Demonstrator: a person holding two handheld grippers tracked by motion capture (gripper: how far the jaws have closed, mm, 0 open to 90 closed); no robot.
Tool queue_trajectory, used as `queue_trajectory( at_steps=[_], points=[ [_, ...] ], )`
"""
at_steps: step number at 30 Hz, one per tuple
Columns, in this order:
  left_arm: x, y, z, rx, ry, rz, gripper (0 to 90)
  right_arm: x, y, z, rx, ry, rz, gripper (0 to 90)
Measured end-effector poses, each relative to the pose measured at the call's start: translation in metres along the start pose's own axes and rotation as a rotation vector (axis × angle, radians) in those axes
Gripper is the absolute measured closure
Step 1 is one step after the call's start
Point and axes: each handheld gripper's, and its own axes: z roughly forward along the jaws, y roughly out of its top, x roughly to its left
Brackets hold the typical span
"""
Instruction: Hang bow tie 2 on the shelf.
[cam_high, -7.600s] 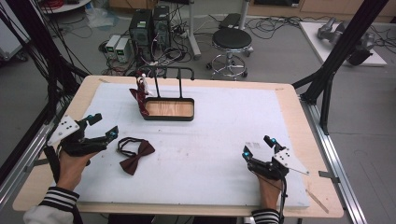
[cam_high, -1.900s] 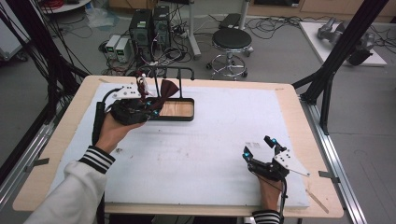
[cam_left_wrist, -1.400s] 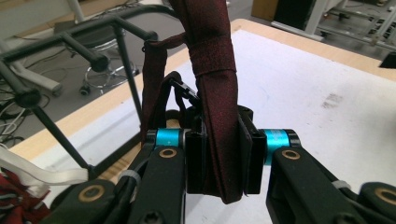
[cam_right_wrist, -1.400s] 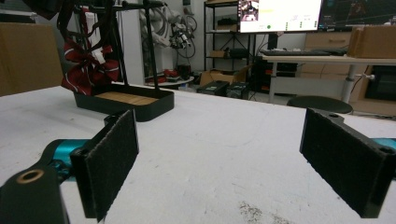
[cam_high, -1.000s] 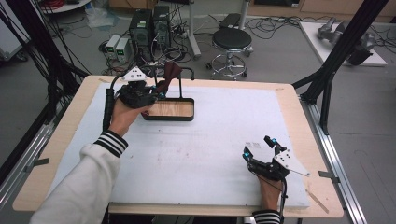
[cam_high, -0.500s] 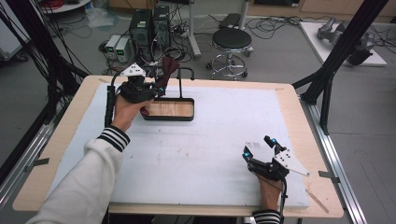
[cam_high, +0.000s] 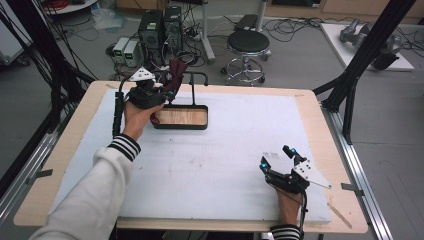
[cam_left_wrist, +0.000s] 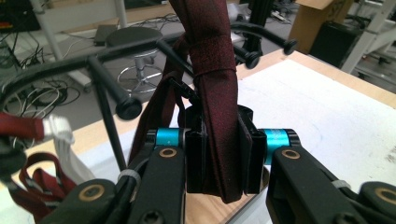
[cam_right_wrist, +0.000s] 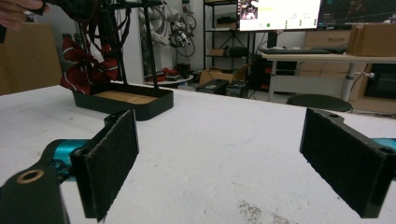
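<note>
Two bow ties, seemingly; one rack; two tools.

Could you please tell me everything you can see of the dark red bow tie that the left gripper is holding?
The bow tie is dark maroon woven fabric with a knotted middle band. It hangs upright, clamped between the left gripper's black pads, up among the black rack's pegs above the tray; whether it rests on a peg I cannot tell.
</note>
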Motion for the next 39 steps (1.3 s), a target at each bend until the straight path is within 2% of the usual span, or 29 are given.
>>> queue_trajectory(
  at_steps=[4, 11, 20, 26, 34, 39],
  points=[
    [0.002, -0.007, 0.003, -0.004, 0.015, -0.035, 76.2, 0.0, 0.0, 0.0, 0.002, 0.0, 0.004, 10.9],
    [0.004, -0.011, 0.004, -0.001, 0.039, -0.051, 76.2, 0.0, 0.0, 0.0, 0.002, -0.001, 0.005, 10.9],
    [0.008, -0.023, 0.008, 0.024, 0.067, -0.104, 76.2, 0.0, 0.0, 0.0, 0.002, -0.001, 0.006, 10.9],
    [0.009, -0.028, 0.008, 0.052, 0.081, -0.098, 76.2, 0.0, 0.0, 0.0, 0.003, 0.0, 0.004, 10.9],
    [0.009, -0.038, 0.016, 0.136, 0.1, -0.075, 77.6, 0.0, 0.0, 0.0, 0.0, -0.001, -0.003, 10.9],
    [0.008, -0.04, 0.017, 0.136, 0.092, -0.088, 77.6, 0.0, 0.0, 0.0, -0.001, -0.002, -0.003, 10.9]
  ],
)
